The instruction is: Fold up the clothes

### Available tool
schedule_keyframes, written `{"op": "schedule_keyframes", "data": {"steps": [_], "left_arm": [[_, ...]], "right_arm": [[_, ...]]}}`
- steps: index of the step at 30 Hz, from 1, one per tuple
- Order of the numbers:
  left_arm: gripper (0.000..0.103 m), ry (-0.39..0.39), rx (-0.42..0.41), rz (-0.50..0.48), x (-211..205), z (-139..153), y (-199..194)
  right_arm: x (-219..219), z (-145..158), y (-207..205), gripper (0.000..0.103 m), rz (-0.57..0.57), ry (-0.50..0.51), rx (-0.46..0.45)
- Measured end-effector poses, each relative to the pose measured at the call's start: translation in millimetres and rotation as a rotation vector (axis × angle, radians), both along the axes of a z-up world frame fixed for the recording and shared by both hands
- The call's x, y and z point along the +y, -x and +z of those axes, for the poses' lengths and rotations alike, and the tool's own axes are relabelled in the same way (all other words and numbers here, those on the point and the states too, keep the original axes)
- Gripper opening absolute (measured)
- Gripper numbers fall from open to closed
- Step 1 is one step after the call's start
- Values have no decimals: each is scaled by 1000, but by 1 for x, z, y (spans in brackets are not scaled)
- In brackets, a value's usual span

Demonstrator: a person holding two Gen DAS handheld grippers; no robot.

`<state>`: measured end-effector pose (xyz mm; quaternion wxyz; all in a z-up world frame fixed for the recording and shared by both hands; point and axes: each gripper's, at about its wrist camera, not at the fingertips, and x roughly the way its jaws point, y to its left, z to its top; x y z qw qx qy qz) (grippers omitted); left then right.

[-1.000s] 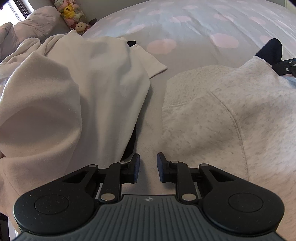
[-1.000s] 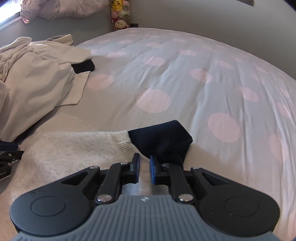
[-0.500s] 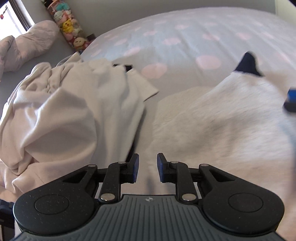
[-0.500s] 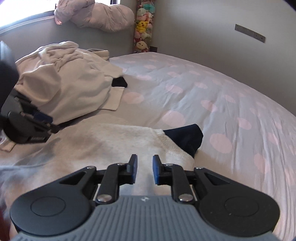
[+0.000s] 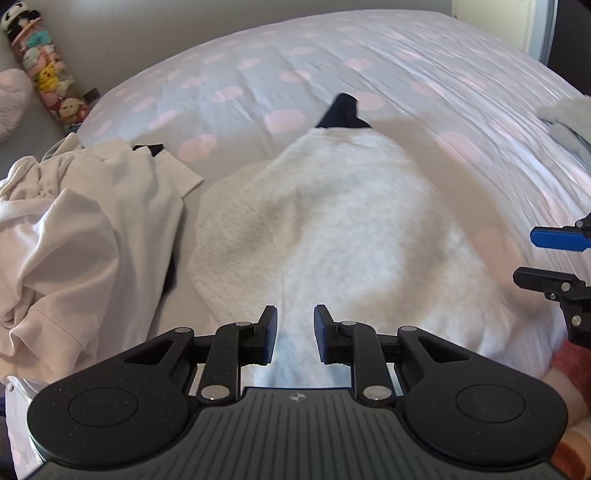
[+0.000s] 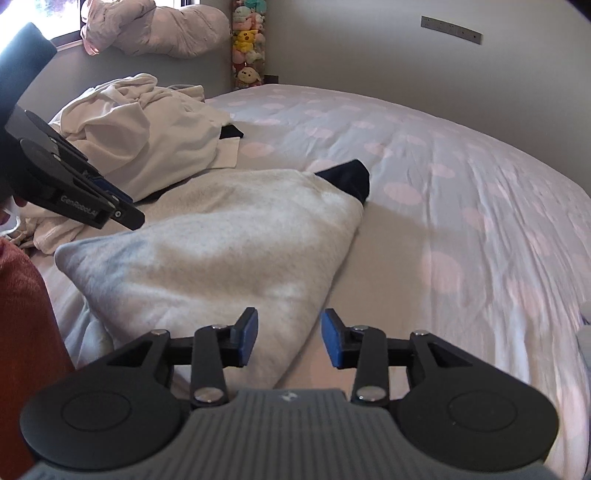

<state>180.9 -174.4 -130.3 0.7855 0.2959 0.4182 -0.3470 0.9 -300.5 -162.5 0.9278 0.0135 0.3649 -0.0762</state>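
Observation:
A light grey sweater (image 5: 351, 229) lies folded on the bed, and a navy part (image 5: 343, 110) pokes out at its far end. My left gripper (image 5: 295, 332) hovers over its near end, jaws a narrow gap apart with nothing between them. In the right wrist view the sweater (image 6: 221, 251) tapers towards my right gripper (image 6: 290, 339). Those jaws are opening wide above the cloth's near corner and grip nothing. The left gripper (image 6: 125, 216) shows at the left there. The right gripper (image 5: 546, 258) shows at the right edge of the left wrist view.
A crumpled cream garment pile (image 5: 92, 229) lies left of the sweater on the dotted bedcover (image 5: 369, 55). A column of plush toys (image 6: 247, 48) stands in the far corner beside a pink bundle (image 6: 159, 29). A red sleeve (image 6: 22, 314) sits at the near left.
Both grippers drew back from the sweater's navy end and rose a little. The right jaws went from almost shut to wide apart. The left jaws kept their narrow gap.

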Motion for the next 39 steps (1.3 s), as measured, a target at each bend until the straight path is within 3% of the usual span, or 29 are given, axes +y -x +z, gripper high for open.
{"op": "schedule_keyframes", "data": {"steps": [5,10,21,23,28,39], "left_arm": [[20,-54,38,-62,1,-7,17],[20,-109,82,-36,-1,-26,7],[20,-43,215,47,7,-38,-17],[19,-36,219,60,9,-40,-19],[19,-42,216,77,11,-41,-21],[19,-8,238,116,17,-40,-26]], "right_arm": [[-3,-13,26,53,-17,-65,57],[16,-27,20,54,18,-89,94],[37,-52,-8,53,-80,-37,68],[34,-53,-6,28,-101,-25,62],[22,-57,8,10,-98,-54,103],[18,-57,25,2,-56,-102,113]]}}
